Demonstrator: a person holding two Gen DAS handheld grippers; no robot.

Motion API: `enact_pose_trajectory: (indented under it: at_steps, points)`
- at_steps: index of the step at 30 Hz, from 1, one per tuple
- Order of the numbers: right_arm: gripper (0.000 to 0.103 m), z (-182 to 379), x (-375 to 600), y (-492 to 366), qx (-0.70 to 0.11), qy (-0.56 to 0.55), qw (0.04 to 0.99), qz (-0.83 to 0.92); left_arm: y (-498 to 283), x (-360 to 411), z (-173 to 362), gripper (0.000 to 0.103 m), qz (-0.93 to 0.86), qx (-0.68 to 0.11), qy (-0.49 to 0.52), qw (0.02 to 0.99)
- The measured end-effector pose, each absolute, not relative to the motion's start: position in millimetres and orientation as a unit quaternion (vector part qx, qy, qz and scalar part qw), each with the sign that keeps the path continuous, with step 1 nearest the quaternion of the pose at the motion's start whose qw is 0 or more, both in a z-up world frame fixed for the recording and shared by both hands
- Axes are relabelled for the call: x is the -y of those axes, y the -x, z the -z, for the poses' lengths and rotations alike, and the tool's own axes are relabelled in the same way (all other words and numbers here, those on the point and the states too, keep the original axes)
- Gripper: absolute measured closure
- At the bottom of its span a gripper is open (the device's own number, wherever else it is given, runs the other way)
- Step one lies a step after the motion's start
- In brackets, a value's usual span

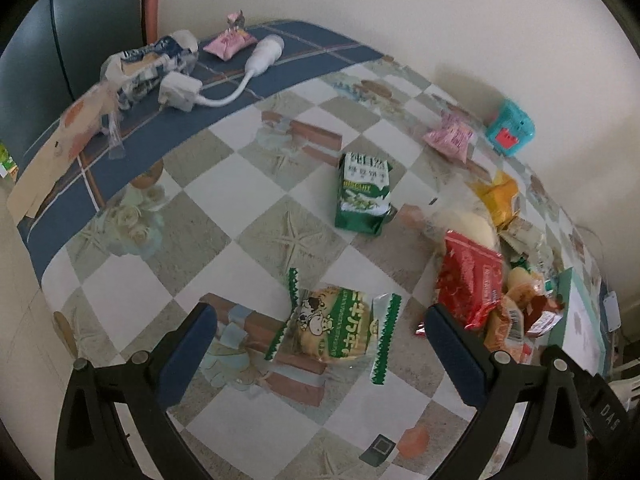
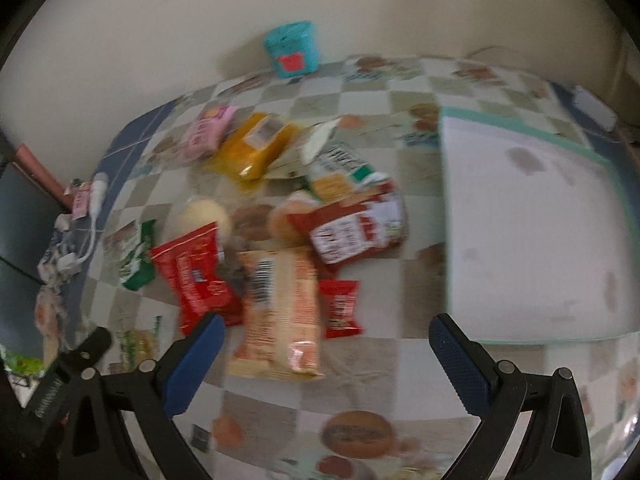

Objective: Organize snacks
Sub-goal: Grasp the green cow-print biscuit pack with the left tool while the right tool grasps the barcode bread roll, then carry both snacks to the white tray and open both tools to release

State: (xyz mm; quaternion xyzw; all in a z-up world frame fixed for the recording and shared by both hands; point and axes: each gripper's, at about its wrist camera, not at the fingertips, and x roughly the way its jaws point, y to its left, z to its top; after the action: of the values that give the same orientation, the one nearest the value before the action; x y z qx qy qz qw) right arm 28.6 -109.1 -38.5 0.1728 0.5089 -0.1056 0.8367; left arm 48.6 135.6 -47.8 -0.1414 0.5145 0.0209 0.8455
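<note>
Both tongs gaped wide, holding nothing. The left tongs (image 1: pixel 320 334) hovered over a green-edged cow-print snack packet (image 1: pixel 336 330) lying alone on the checked worktop (image 1: pixel 132 280). Only the right view showed the white tray (image 2: pixel 532 240) beside the snack pile (image 2: pixel 280 232), with a beige packet (image 2: pixel 280 312) nearest the right tongs (image 2: pixel 326 344).
</note>
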Motion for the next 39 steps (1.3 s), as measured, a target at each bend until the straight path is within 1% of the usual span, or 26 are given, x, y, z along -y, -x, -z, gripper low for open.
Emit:
enact_pose_trajectory:
  at_steps: [2, 10, 17, 21, 23, 24, 26, 27, 29, 31, 36, 37, 38, 39]
  points:
    - [0.001, 43, 103, -35, -0.514, -0.172, 0.835, 0.094, -52, -133, 51, 0.0, -0.019, -0.52, 0.132, 0.844]
    - [0.026, 55, 93, -49, -0.531, -0.177, 0.826, 0.07, -64, -120, 64, 0.0, -0.011, -0.536, 0.093, 0.839]
    - [0.029, 69, 86, -57, -0.553, -0.166, 0.815, 0.059, -73, -115, 78, 0.0, -0.012, -0.555, 0.076, 0.829]
    - [0.041, 76, 83, -60, -0.56, -0.157, 0.811, 0.061, -76, -112, 83, 0.0, -0.017, -0.557, 0.063, 0.828]
    - [0.048, 79, 85, -61, -0.562, -0.158, 0.809, 0.069, -77, -110, 84, 0.001, -0.017, -0.557, 0.058, 0.829]
    - [0.054, 79, 86, -61, -0.562, -0.161, 0.808, 0.067, -76, -108, 84, 0.002, -0.017, -0.555, 0.054, 0.83]
    - [0.056, 78, 87, -60, -0.56, -0.163, 0.809, 0.065, -75, -104, 83, 0.016, -0.009, -0.556, 0.049, 0.83]
    - [0.057, 77, 86, -60, -0.56, -0.162, 0.81, 0.065, -74, -102, 83, 0.019, -0.006, -0.558, 0.048, 0.829]
    - [0.058, 76, 86, -59, -0.56, -0.164, 0.81, 0.064, -74, -99, 85, 0.023, -0.001, -0.562, 0.039, 0.826]
    - [0.06, 76, 87, -59, -0.56, -0.167, 0.809, 0.063, -73, -95, 86, 0.029, -0.004, -0.562, 0.029, 0.827]
    - [0.06, 75, 90, -55, -0.56, -0.173, 0.808, 0.059, -72, -93, 84, 0.034, -0.007, -0.557, 0.037, 0.83]
    - [0.061, 74, 90, -54, -0.56, -0.173, 0.808, 0.058, -70, -94, 84, 0.04, -0.009, -0.554, 0.036, 0.831]
    - [0.061, 73, 90, -53, -0.56, -0.174, 0.808, 0.055, -67, -93, 81, 0.042, -0.01, -0.553, 0.035, 0.833]
    - [0.061, 72, 90, -51, -0.559, -0.177, 0.808, 0.053, -64, -94, 79, 0.043, -0.009, -0.552, 0.035, 0.833]
